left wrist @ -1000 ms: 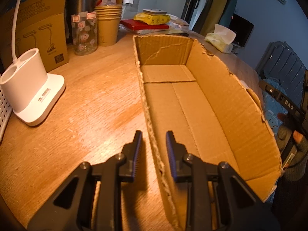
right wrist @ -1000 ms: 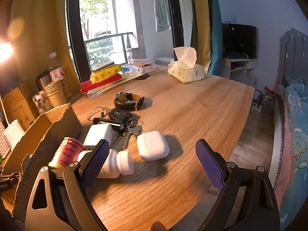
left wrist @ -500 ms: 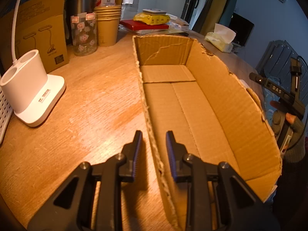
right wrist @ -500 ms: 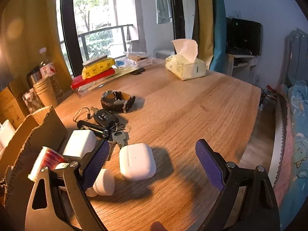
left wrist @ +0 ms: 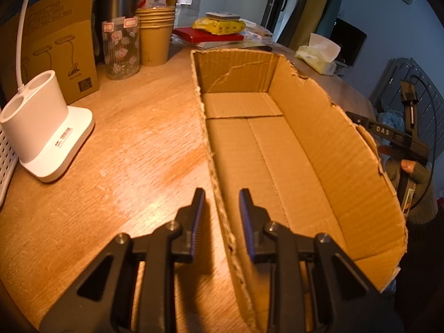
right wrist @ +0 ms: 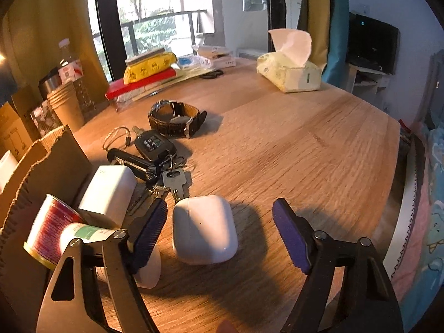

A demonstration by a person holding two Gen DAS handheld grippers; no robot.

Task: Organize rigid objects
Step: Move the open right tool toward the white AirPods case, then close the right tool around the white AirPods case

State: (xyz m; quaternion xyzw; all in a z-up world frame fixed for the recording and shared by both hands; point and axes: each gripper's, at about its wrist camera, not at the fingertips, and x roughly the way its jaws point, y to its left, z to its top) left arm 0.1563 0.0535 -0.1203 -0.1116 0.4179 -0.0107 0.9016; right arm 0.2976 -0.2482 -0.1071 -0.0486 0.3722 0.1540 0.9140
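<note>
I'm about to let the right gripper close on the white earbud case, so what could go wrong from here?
The right gripper is open around the earbud case, but the left jaw sits close to the pill bottle; closing may nudge it. The case is smooth and rounded, so it could slip. The left gripper straddles the cardboard box wall without visibly clamping it; the box may shift.

Earbud case lies before keys, right of the cardboard box

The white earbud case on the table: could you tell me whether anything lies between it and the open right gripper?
Nothing visible does: the earbud case lies between the right gripper's open fingers, with bare table around it.
</note>
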